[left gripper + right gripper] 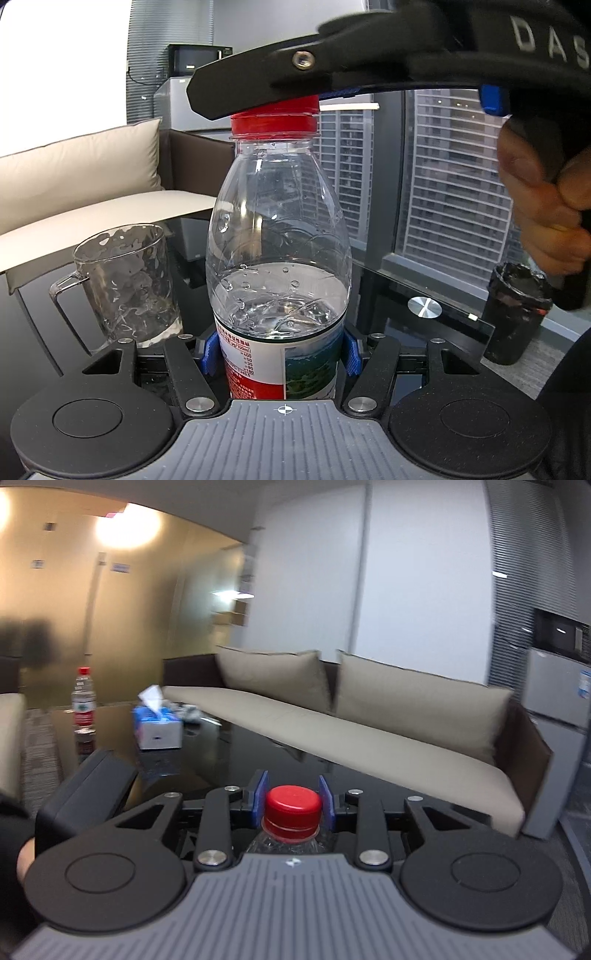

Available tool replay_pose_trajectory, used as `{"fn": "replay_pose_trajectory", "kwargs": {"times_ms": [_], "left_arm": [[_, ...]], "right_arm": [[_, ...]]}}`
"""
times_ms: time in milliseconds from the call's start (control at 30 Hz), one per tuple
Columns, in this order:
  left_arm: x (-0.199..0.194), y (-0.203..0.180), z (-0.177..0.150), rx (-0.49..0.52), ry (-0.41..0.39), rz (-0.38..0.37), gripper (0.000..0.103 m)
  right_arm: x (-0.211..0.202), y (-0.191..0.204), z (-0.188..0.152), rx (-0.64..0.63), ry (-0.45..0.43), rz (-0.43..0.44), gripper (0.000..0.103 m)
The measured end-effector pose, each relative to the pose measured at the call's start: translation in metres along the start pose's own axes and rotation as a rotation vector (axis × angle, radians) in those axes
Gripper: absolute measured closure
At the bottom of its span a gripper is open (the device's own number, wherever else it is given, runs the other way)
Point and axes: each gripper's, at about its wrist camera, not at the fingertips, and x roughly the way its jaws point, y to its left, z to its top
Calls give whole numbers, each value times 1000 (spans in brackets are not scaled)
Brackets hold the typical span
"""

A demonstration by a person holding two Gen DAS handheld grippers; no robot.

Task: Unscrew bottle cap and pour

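Two fingers pairs pinch bottle [279, 266] and cap [293, 806] over black glass table [236, 753], beige sofa [369, 731] behind.

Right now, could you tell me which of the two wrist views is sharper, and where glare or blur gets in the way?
Left wrist view: sharp; the clear plastic water bottle and dimpled glass mug read cleanly, though the bright window at upper left is blown out. Right wrist view: softer, the beige sofa is smeared, ceiling lights flare on the frosted wall, yet the red screw cap stays fairly crisp.
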Motion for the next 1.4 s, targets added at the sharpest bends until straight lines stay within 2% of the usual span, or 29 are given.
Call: {"fn": "replay_pose_trajectory", "kwargs": {"times_ms": [167,433,567,667,867,1133,1400], "left_arm": [[2,0,0,-3,0,0,46],[4,3,-1,-14,1,0,46],[5,2,-1,-2,3,5,46],[5,2,-2,1,5,3,46],[6,0,-1,5,5,3,46],[6,-1,-2,11,3,1,46],[6,3,-2,7,2,-9,46]], "right_arm": [[0,-29,0,-59,-10,188,71],[3,-26,11,-16,31,128,71],[2,0,8,7,41,-29,71],[2,13,7,118,32,-149,71],[3,25,9,170,33,-237,70],[0,18,4,93,17,-157,71],[-5,-5,1,48,7,-21,71]]}}
